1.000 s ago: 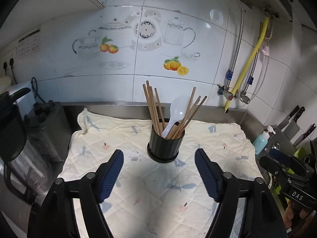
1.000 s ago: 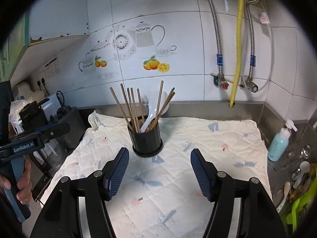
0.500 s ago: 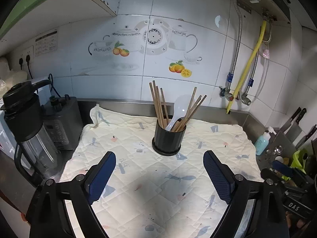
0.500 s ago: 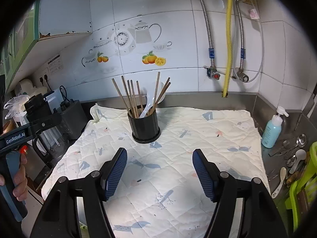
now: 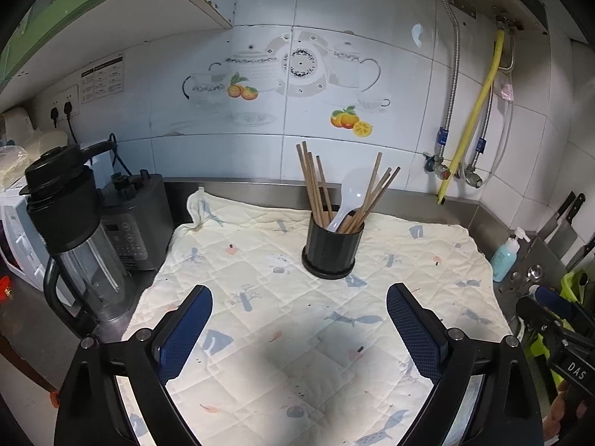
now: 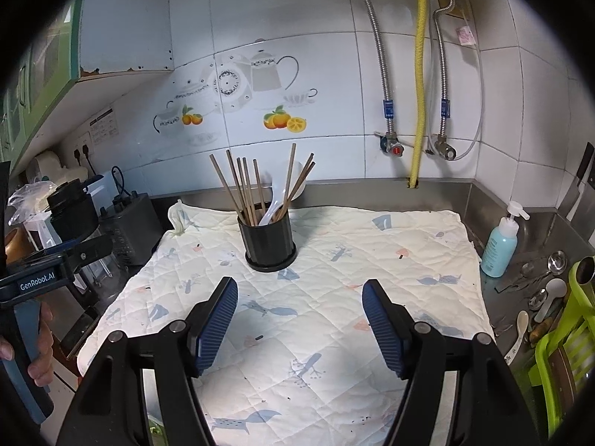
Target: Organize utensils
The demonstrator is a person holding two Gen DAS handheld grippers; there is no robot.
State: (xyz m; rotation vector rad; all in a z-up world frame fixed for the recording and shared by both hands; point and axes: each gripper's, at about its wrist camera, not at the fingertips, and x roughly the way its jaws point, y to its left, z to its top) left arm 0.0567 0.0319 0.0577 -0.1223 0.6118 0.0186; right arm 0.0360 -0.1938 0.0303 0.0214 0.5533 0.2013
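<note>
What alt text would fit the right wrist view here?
The open right gripper hangs empty over a quilted cloth, with a black holder of wooden chopsticks and a white spoon standing ahead. Loose spoons lie on the steel counter at right, beside a blue soap bottle.

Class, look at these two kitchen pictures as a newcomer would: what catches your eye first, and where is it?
A black holder bristling with wooden chopsticks and a white spoon stands mid-back on the quilted cloth. Two open grippers frame it, left and right.
</note>
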